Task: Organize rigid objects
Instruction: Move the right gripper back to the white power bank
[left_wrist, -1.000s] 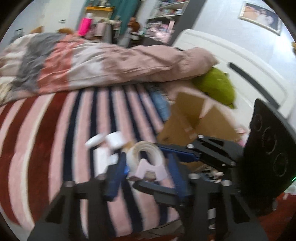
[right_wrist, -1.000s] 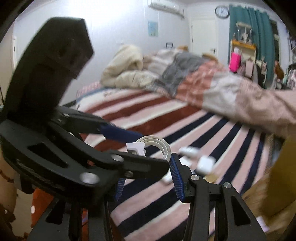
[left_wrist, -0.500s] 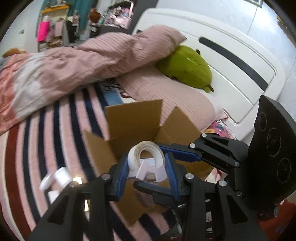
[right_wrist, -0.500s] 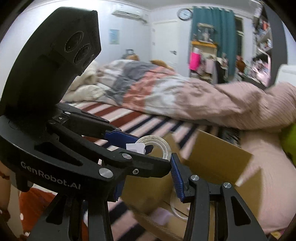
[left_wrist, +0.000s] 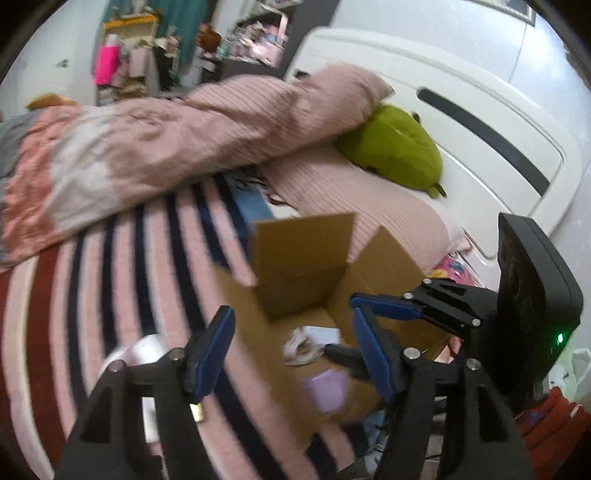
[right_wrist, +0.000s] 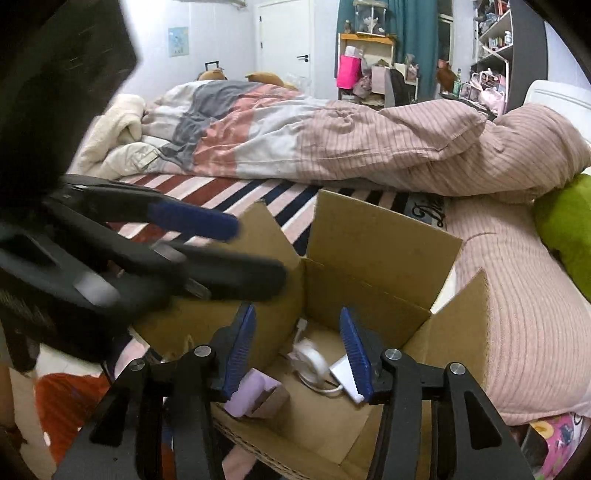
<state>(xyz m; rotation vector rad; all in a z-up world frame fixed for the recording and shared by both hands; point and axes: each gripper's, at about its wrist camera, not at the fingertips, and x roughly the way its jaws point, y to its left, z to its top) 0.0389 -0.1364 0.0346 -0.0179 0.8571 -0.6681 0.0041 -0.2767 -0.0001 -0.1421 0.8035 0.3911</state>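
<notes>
While my left gripper (left_wrist: 291, 350) hangs over the near edge of the box (left_wrist: 303, 266), its blue fingers (left_wrist: 210, 347) stand wide apart with nothing between them; my right gripper (right_wrist: 297, 354) sits just above the box's open top, its fingers (right_wrist: 352, 354) likewise spread and empty; in the left view it reaches in from the right. The box stands on the striped bedspread (left_wrist: 110, 288), flaps up, beside a pink pillow (right_wrist: 517, 295). The tape roll (right_wrist: 312, 360) lies on the box floor, touching a white flat piece (right_wrist: 341, 371) on its right; a lilac block (right_wrist: 249, 393) lies near the front wall, apart from the roll. Outside the box, on the stripes to its left, lie blurred white items (left_wrist: 142, 349); what they are I cannot tell. A green plush (left_wrist: 395, 151) rests against the headboard (left_wrist: 480, 103); a crumpled duvet (right_wrist: 332, 147) crosses the bed behind the box.
</notes>
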